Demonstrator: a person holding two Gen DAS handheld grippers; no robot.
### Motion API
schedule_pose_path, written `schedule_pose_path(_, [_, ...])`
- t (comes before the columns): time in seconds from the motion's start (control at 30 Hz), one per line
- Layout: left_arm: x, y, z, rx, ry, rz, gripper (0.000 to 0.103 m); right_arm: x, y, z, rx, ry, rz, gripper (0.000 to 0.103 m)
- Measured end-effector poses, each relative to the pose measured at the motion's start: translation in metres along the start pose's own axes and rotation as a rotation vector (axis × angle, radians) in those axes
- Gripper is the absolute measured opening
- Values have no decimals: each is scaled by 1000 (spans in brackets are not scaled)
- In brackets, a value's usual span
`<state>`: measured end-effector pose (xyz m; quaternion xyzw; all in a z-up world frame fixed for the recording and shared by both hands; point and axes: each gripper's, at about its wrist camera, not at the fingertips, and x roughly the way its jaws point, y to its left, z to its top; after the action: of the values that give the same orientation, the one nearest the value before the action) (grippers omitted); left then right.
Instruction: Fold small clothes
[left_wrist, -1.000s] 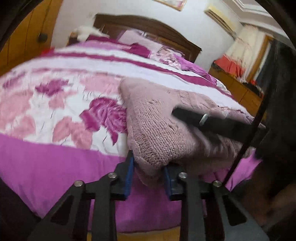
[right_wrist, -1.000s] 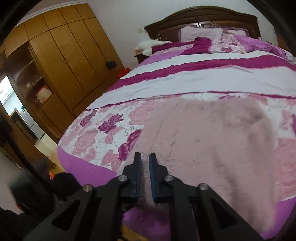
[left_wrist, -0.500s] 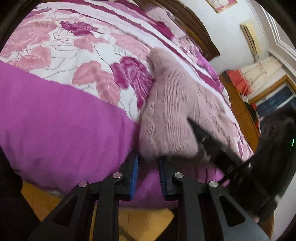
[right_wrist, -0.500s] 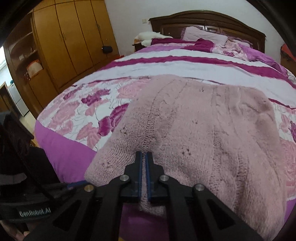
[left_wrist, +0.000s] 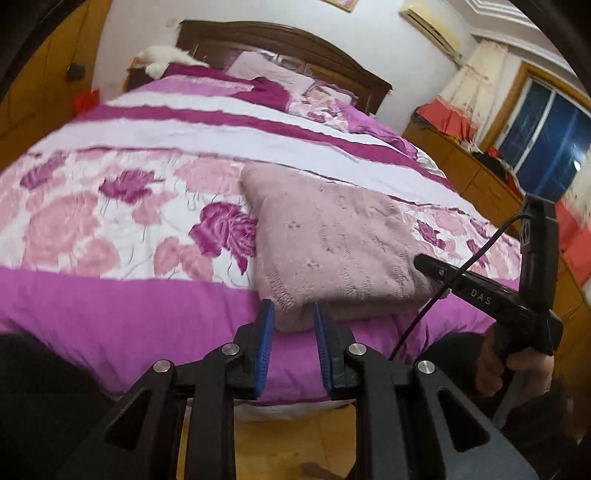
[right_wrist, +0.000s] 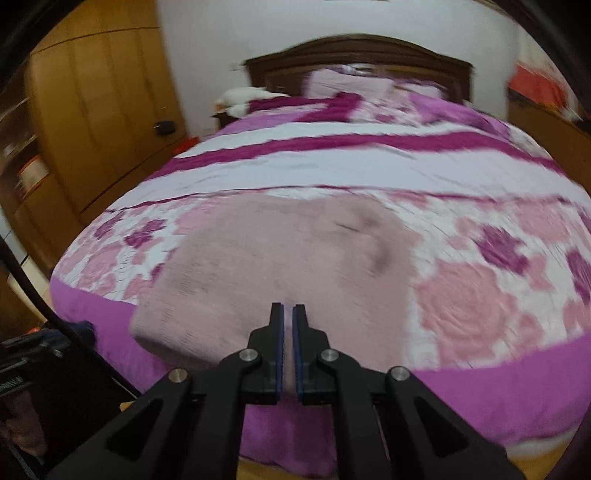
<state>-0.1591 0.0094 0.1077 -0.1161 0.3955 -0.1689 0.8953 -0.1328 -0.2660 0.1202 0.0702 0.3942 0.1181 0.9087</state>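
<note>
A folded dusty-pink knit sweater (left_wrist: 332, 240) lies flat near the foot edge of the bed. My left gripper (left_wrist: 291, 314) has its jaws parted, with the sweater's near left corner between the blue pads; the pads do not press it. My right gripper (right_wrist: 287, 314) has its jaws almost together, a narrow gap showing, at the sweater's (right_wrist: 280, 258) near edge; whether it pinches cloth I cannot tell. The right gripper also shows in the left wrist view (left_wrist: 424, 263), touching the sweater's right edge.
The bed has a purple, white and pink floral quilt (left_wrist: 110, 221) with a dark wooden headboard (right_wrist: 362, 59). A wooden wardrobe (right_wrist: 92, 129) stands to the left, a low cabinet and window (left_wrist: 546, 140) to the right. Wooden floor (left_wrist: 288, 435) lies below the bed edge.
The sweater has been laid down flat on the quilt. My left jaws have parted from the corner they pinched. Both grippers have pulled back toward the foot edge.
</note>
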Motion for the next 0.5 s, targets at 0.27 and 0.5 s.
schedule_pose_path(0.27, [7, 2, 2, 38, 41, 77, 10, -34, -40, -22, 132, -4, -35, 65])
schedule_pose_path(0.5, [11, -10, -2, 81, 49, 95, 14, -52, -38, -40, 103, -1, -105, 65])
